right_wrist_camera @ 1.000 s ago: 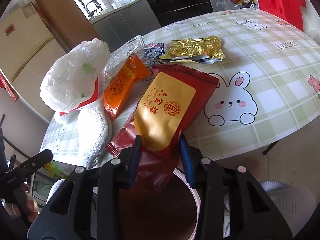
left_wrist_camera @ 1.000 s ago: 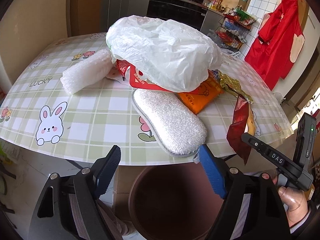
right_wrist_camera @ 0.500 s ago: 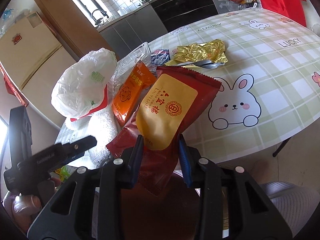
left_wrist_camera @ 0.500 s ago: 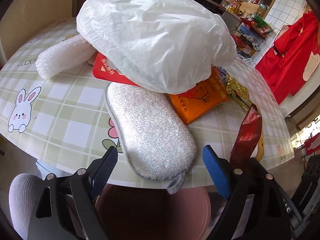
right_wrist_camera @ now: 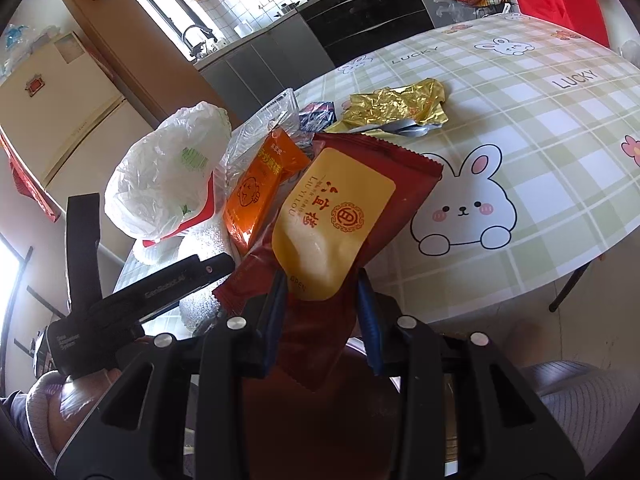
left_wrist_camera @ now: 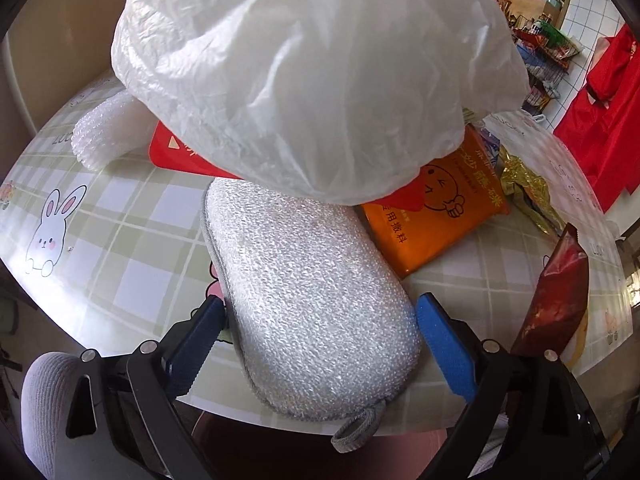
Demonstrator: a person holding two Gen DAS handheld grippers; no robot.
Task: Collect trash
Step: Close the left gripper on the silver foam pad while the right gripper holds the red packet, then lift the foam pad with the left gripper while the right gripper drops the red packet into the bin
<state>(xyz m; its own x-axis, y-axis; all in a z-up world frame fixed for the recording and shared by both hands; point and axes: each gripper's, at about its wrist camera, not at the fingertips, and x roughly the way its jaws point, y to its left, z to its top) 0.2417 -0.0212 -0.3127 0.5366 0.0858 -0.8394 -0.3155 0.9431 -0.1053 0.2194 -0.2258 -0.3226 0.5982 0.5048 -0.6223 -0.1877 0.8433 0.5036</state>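
Observation:
My left gripper (left_wrist_camera: 320, 324) is open, its blue fingers on either side of the silver sponge (left_wrist_camera: 316, 300) that overhangs the table's near edge. A white plastic bag (left_wrist_camera: 312, 72) lies over a red pack and an orange snack packet (left_wrist_camera: 440, 216) behind it. My right gripper (right_wrist_camera: 322, 300) is shut on a dark red wrapper with a yellow label (right_wrist_camera: 336, 224), held over the brown trash bin (right_wrist_camera: 360, 432). The wrapper also shows in the left wrist view (left_wrist_camera: 556, 300). The bin rim (left_wrist_camera: 400, 456) sits below the table edge.
A gold foil wrapper (right_wrist_camera: 396, 106) and a clear plastic bag (right_wrist_camera: 264, 124) lie on the checked tablecloth (right_wrist_camera: 540, 128). A white foam roll (left_wrist_camera: 108, 136) lies at the left. Kitchen cabinets and a red apron stand behind.
My left gripper has moved forward and up to the table edge until its fingers flank the silver sponge. My right gripper keeps hold of the red wrapper over the bin.

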